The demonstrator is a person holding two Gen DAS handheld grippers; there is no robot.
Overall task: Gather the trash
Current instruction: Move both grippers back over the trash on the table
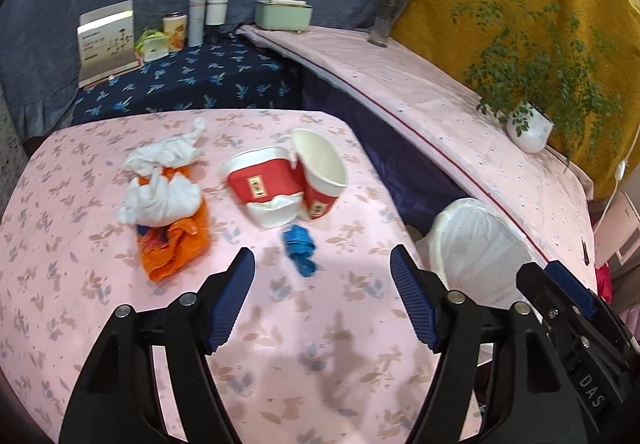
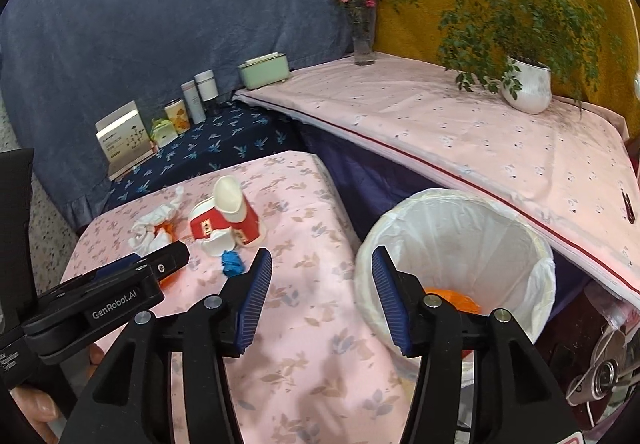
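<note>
On the pink flowered table (image 1: 328, 324) lie crumpled white tissues (image 1: 160, 180) over an orange wrapper (image 1: 176, 244), two red paper cups (image 1: 280, 184) tipped together, and a small blue scrap (image 1: 299, 249). My left gripper (image 1: 322, 264) hovers open just short of the blue scrap, nothing between its fingers. The white-lined trash bin (image 2: 460, 244) stands off the table's right edge with orange trash (image 2: 452, 298) inside. My right gripper (image 2: 322, 264) is open and empty over the table edge beside the bin. The same cups (image 2: 224, 220) and scrap (image 2: 232, 263) show in the right wrist view.
A dark blue patterned surface (image 1: 192, 80) behind holds a card, tins and bottles. A long pink-covered shelf (image 1: 440, 100) carries a green box (image 1: 284, 15), a flower vase (image 1: 384, 20) and a potted plant (image 1: 528, 128). A hand (image 2: 36, 404) holds the left gripper's body (image 2: 108, 300).
</note>
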